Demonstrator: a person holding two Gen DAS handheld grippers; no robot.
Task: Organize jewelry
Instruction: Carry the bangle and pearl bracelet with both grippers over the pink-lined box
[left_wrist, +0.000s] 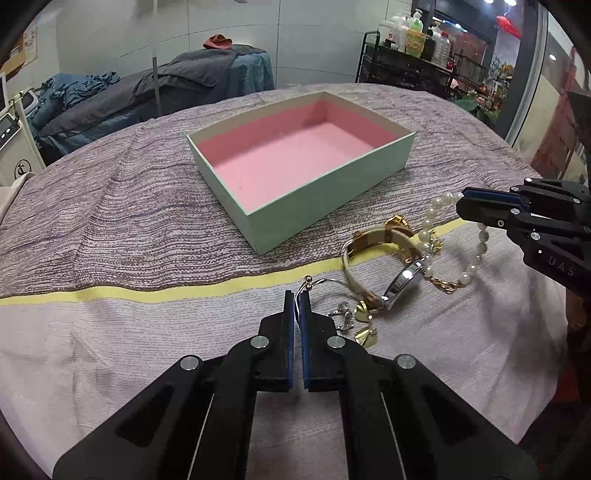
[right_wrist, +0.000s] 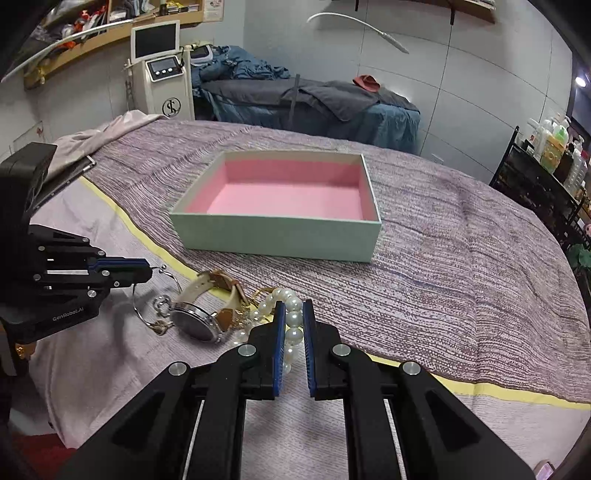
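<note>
**A:** Left wrist view first: where is the jewelry?

**B:** Lower right of centre, in 1 tangled heap on the bedspread (left_wrist: 129, 229), just beside the near corner of the box (left_wrist: 325, 192), which sits in the upper middle with its pink lining bare. The heap holds a pearl bracelet (left_wrist: 428, 221), a watch (left_wrist: 404, 277), a thin silver bangle (left_wrist: 325, 282) and some small gold pieces.

**B:** The left gripper (left_wrist: 296, 295) has its pads pressed almost together; a thin silver wire, probably the bangle, seems pinched between them. In the right wrist view the right gripper (right_wrist: 294, 306) has its pads closed in on the pearl strand.

**A:** How will these things handle?

**B:** My guess: the pearls are light, smooth and slippery, and the strand is floppy, so squeezing across 2 or 3 beads should hold better than 1. The bangle looks stiff, thin and springy; it could twist out of the pads. The watch looks heaviest, best taken by its strap. Since the pieces overlap, lifting 1 may drag another.

**A:** And the surface and the room?

**B:** Soft, wrinkled cloth with a yellow stripe (left_wrist: 184, 291). A massage bed (right_wrist: 314, 99) stands at the upper middle of the right wrist view, a machine with a screen (right_wrist: 159, 70) at upper left, and a bottle rack (right_wrist: 546, 162) at right.
</note>
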